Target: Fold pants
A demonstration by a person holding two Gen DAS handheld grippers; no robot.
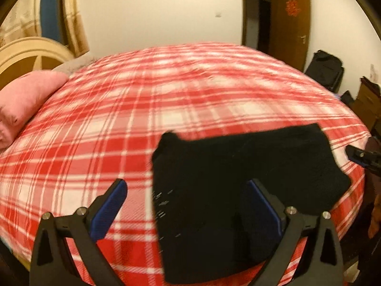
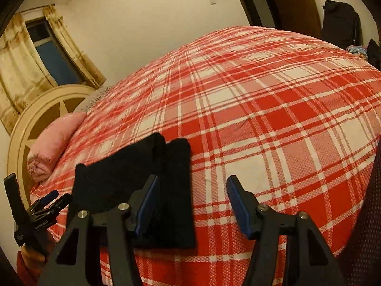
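Observation:
Black pants (image 1: 238, 186) lie folded in a compact block on the red plaid bed (image 1: 119, 119), near its front edge. My left gripper (image 1: 188, 205) is open and empty above the block's left edge; its right finger is over the fabric. In the right wrist view the pants (image 2: 133, 181) lie at lower left. My right gripper (image 2: 193, 207) is open and empty, its left finger over the block's right edge. The left gripper also shows in the right wrist view (image 2: 51, 200) at far left, and the right gripper's tip shows in the left wrist view (image 1: 362, 158) at far right.
A pink pillow (image 1: 26, 97) lies at the bed's left by a cream headboard (image 1: 28, 54). A brown door (image 1: 290, 23) and dark bags (image 1: 326, 69) stand beyond the bed's far right. A curtained window (image 2: 47, 54) is behind the headboard.

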